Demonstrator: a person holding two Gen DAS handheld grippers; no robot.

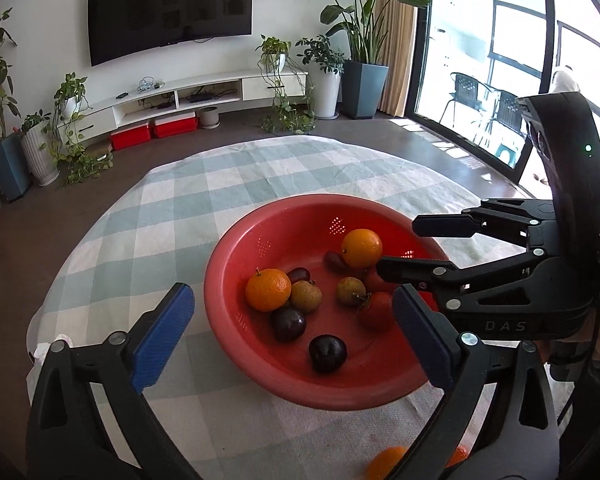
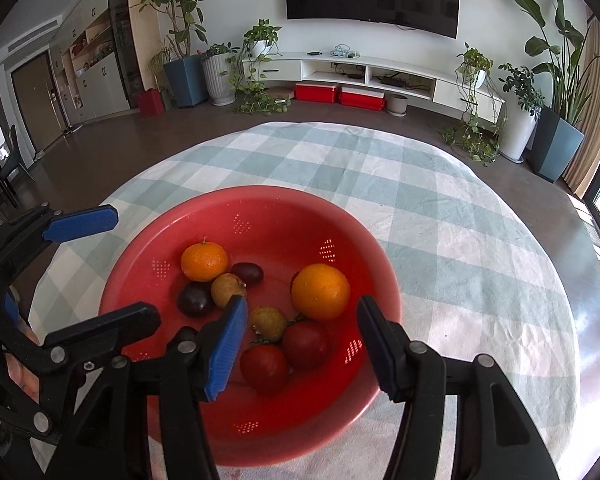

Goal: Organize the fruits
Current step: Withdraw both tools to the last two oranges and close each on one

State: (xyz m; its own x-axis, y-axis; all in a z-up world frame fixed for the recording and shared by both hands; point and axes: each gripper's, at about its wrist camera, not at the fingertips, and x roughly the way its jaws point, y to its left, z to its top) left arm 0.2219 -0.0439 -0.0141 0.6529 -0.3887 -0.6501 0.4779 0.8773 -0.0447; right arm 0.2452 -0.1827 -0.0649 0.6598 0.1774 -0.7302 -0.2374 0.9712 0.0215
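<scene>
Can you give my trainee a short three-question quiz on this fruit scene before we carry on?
1. True or false: the red colander stands on a checked cloth.
2. How many oranges lie inside the colander?
3. What is between the pads of the right gripper? A) an orange B) nothing gripped, it is open above the fruit C) a dark plum

Key:
1. True.
2. Two: the stemmed one and the larger one.
3. B. The left gripper is open too, with nothing held.
</scene>
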